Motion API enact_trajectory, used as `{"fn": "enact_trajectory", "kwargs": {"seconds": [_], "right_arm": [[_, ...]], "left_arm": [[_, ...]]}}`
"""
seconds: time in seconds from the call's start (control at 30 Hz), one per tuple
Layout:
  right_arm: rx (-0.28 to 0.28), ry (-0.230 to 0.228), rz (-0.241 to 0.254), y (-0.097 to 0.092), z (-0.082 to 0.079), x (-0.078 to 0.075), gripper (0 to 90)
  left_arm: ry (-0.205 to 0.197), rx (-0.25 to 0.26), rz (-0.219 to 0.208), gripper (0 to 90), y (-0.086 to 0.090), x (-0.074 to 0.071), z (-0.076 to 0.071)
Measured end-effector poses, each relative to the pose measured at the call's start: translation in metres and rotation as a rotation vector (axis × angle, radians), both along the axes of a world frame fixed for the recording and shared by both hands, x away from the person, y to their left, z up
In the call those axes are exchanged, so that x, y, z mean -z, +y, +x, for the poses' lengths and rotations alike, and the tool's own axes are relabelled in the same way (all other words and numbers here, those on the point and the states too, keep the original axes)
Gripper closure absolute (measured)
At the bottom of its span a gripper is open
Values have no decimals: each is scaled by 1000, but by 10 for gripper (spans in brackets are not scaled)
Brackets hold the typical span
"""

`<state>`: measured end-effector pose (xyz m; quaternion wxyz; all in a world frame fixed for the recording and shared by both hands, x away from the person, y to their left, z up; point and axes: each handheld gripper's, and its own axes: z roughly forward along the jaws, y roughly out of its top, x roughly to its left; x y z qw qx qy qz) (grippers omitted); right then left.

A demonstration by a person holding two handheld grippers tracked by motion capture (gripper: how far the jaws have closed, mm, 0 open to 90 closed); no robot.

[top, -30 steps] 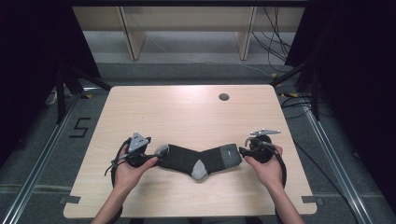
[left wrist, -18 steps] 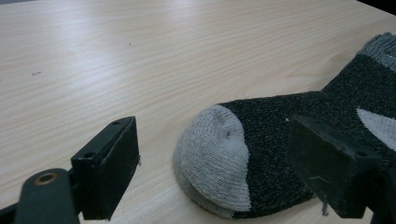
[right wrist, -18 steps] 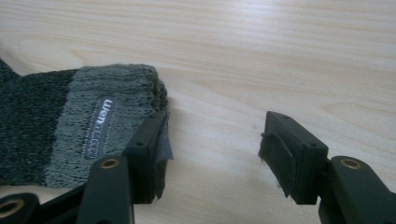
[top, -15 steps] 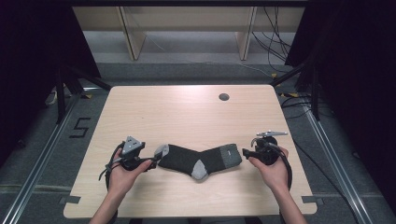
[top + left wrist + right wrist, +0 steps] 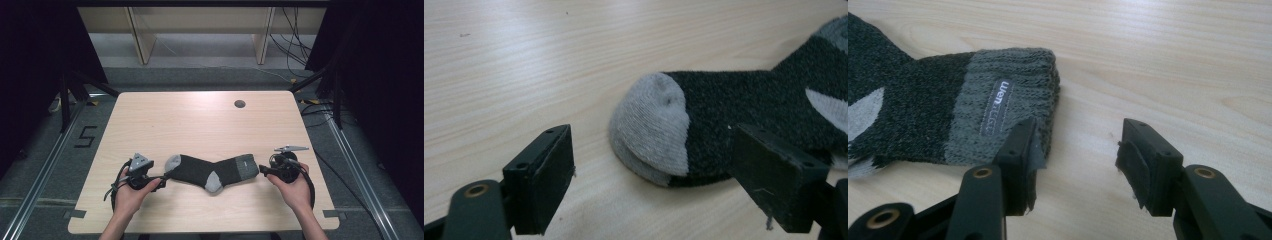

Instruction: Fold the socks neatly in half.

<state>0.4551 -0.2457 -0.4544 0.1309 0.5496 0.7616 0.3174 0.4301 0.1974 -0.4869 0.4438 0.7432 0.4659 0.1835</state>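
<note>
Sock: dark grey sock point(image 5: 210, 170) lies flat on the tabletop point(image 5: 200, 120), near its 6 o'clock edge, bent in a shallow V with the heel at the low point.
Sock toe: light grey toe point(image 5: 651, 125) points to 9 o'clock in the high view; in the left gripper view it lies on the wood between the two black fingers, touching neither.
Sock heel: light grey patch point(image 5: 214, 182) at the 6 o'clock side of the bend.
Sock cuff: ribbed mid-grey cuff point(image 5: 1008, 105) at the 3 o'clock end, with a small sewn label point(image 5: 997, 106) bearing pale lettering too small to read in full.
Left gripper: left gripper point(image 5: 161, 183) sits at the toe end, at 9 o'clock from the sock, held in the person's left hand point(image 5: 131, 196); its fingers stand wide apart and clamp nothing.
Right gripper: right gripper point(image 5: 262, 171) sits at the cuff end, at 3 o'clock from the sock, held in the right hand point(image 5: 296, 189); its fingers are apart and have just been closing. In the right gripper view one finger point(image 5: 1018, 160) lies over the cuff's corner, the other stands on bare wood, well clear of the cloth.
Tabletop: pale wood, with a round dark hole point(image 5: 240, 104) near its 1 o'clock corner.
Floor: grey floor point(image 5: 45, 165) around the tabletop, with a marked 5 point(image 5: 86, 136) at 9 o'clock and cables point(image 5: 310, 107) at 3 o'clock.
</note>
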Motion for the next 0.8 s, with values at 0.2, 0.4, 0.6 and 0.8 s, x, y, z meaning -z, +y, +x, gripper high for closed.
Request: {"fn": "enact_trajectory", "kwargs": {"seconds": [0.2, 0.4, 0.6, 0.8], "right_arm": [[-4, 40, 39, 3, -4, 2, 496], [-11, 45, 46, 11, -1, 5, 594], [-16, 29, 64, 16, 4, 6, 617], [-36, 51, 39, 24, 8, 11, 628]], "left_arm": [[-1, -9, -21, 166, 4, 1, -2], [47, 27, -35, 164, 0, 5, 3], [67, 37, -67, 166, -8, 8, 10], [92, 19, -69, 176, -15, 12, 22]]}}
